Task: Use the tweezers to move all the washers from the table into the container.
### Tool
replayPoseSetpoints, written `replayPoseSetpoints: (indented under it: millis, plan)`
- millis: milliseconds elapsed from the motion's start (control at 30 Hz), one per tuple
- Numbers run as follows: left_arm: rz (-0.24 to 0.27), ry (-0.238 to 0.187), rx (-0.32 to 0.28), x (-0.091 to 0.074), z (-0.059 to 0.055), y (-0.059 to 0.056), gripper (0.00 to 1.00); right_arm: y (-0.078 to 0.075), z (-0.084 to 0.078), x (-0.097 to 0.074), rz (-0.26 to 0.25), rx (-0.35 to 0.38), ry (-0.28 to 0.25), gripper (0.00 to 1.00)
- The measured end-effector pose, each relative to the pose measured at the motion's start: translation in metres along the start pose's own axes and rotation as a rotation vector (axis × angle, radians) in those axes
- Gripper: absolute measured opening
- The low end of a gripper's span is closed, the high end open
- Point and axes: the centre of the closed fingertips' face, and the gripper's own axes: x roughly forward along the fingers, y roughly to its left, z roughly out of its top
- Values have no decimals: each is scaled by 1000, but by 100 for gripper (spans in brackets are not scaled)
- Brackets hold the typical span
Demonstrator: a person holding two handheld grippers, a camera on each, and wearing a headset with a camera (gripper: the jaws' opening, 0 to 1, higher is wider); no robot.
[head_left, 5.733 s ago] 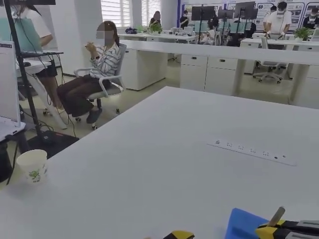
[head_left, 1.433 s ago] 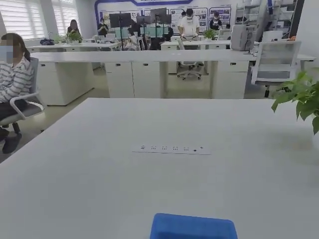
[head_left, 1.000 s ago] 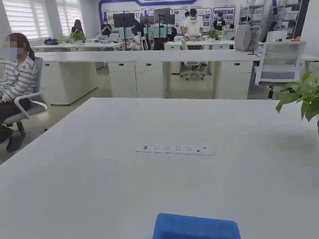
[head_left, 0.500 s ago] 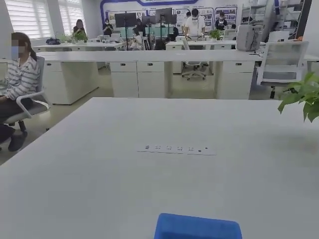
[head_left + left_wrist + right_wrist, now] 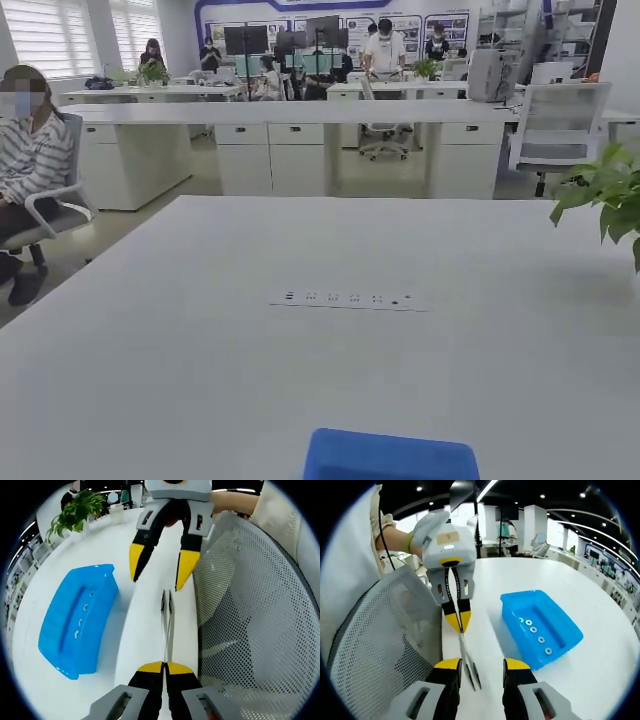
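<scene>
In the left gripper view my left gripper [image 5: 165, 666] is shut on the handle end of thin metal tweezers [image 5: 166, 625], which point forward over the table's near edge. My right gripper [image 5: 157, 582] faces it, open, its yellow fingertips [image 5: 136, 562] either side of the tweezers' tips without touching. The right gripper view shows the same meeting: right gripper [image 5: 482, 664] open, tweezers [image 5: 468, 655] between its jaws, left gripper [image 5: 457, 624] shut on them. The blue container [image 5: 60, 630] [image 5: 565, 630] [image 5: 390, 458] holds several washers [image 5: 81, 621] [image 5: 533, 629].
A white power strip [image 5: 348, 299] lies mid-table. A green plant [image 5: 605, 195] overhangs the right side. A mesh chair back [image 5: 250, 610] [image 5: 380, 640] sits close behind the grippers. People sit and stand at the desks beyond.
The head camera has swung from the room's left side to straight ahead, then only wobbled. The blue container stays at the near edge; a gripper tip seen beside it earlier has left the head view.
</scene>
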Motion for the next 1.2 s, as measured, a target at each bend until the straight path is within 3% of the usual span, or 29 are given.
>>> replayPoseSetpoints:
  millis: [167, 333, 600, 933, 1200]
  plan:
    - [-6, 27, 7, 3, -2, 0, 0, -9, -11, -27, -54, 32, -11, 33]
    - [-14, 41, 7, 4, -2, -1, 0, -19, -5, -49, -137, 122, -118, 39]
    - [-16, 67, 15, 4, -2, 0, 0, -18, -12, -60, -185, 190, -160, 47]
    - [-15, 79, 6, 3, -3, 0, 0, -18, -10, -79, -260, 243, -217, 51]
    - [1, 57, -41, 2, -5, -1, 0, -22, -9, -83, -304, 257, -233, 51]
